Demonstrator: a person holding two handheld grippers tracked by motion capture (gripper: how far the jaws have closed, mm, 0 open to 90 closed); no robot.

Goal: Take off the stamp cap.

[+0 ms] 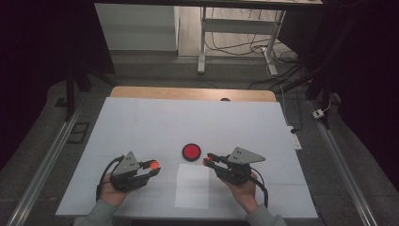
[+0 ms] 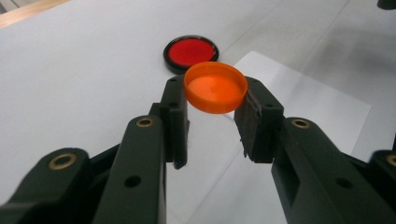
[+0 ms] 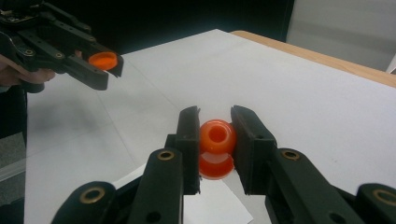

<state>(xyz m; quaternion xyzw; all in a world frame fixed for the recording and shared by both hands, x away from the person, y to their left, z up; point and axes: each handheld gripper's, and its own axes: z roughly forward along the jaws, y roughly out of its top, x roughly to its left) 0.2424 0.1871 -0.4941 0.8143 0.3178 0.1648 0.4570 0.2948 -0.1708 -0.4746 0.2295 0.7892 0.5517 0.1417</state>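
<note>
Left gripper (image 1: 149,168): jaws clamped on the rim of an orange cap (image 2: 215,87), held level with its open side up, above the white table cover (image 1: 141,127), left of centre and near the person.
Right gripper (image 1: 210,160): jaws clamped on an orange spool-shaped piece (image 3: 217,145) with a hole through its rounded end; it hovers right of centre, its tip facing the left gripper.
Red disc (image 1: 191,151): black-rimmed, lies flat on the cover, just beyond the gap between the two grippers; not held.
White sheet (image 1: 192,186): lies flat on the near side of the cover, below the gap between the tips.
Step in hand (judged): bringing the cap and the spool-shaped piece together so that one seats on the other.
Alignment: the two parts are apart; the cap's centre needs to line up with the piece's rounded end before contact.
Approach: close the gap slowly, moving one hand and keeping the other as a steady reference.
Grip: keep both clamps firm; the cap is held by a thin rim and may tilt or pop out under side load.
Risk: an off-centre push could drop either part onto the sheet or the red disc.
</note>
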